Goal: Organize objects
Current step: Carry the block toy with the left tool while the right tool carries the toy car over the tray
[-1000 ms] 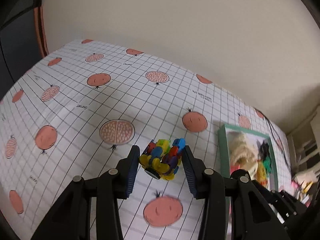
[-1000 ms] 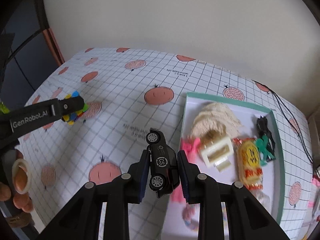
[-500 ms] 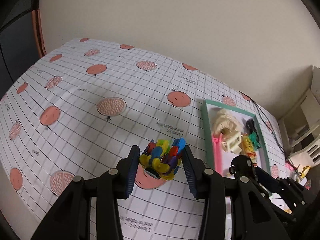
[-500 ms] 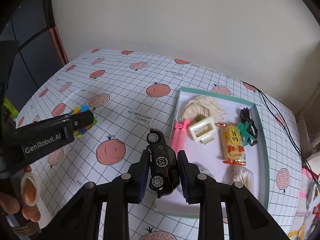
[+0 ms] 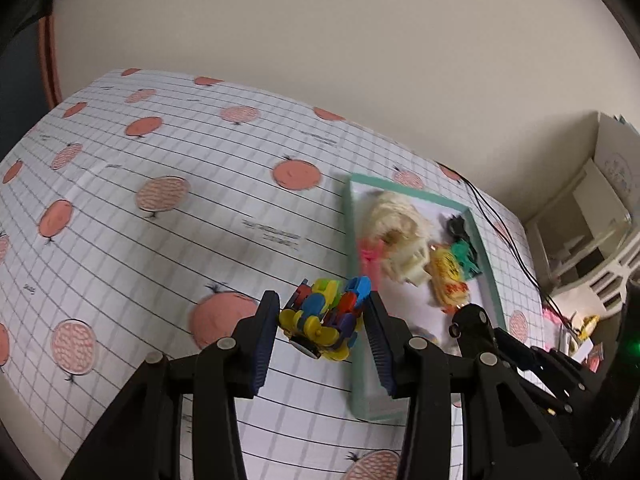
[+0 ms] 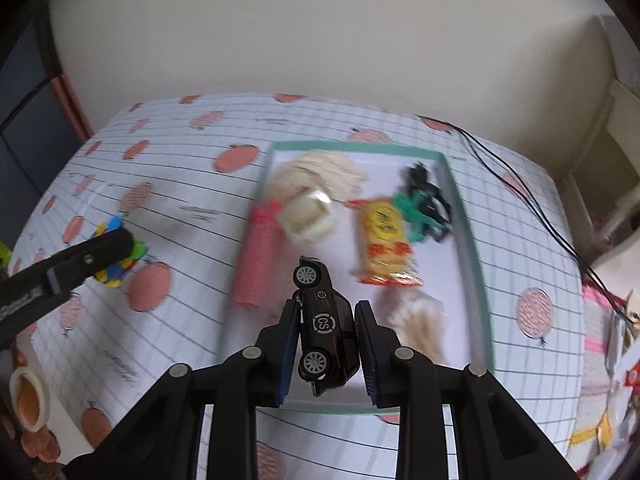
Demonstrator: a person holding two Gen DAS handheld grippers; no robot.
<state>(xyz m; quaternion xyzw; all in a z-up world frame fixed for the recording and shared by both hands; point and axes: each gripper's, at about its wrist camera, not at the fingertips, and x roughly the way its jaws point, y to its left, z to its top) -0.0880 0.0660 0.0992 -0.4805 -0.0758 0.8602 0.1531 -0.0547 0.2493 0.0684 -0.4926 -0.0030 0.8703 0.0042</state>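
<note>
**Both grippers loaded, over tray area**

Gridded tablecloth [image 6: 192, 216] with printed pink fruit covered the surface, beige wall behind. Teal-rimmed tray [image 6: 468, 240] lay toward the right edge of the surface, holding a pink roller [image 6: 256, 264], cream plastic piece [image 6: 308, 220], yellow snack packet [image 6: 384, 240] and green and black clips [image 6: 420, 208]. Right gripper [image 6: 326, 340] was clamped on a black toy car [image 6: 324, 320], nose pointing away, held above the tray's near-left part. Left gripper [image 5: 322, 324] was clamped on a multicoloured block toy [image 5: 324, 320], held above the cloth just beside the tray's left rim. 1 black cable [image 6: 520, 184] ran along the cloth right of the tray.
</note>
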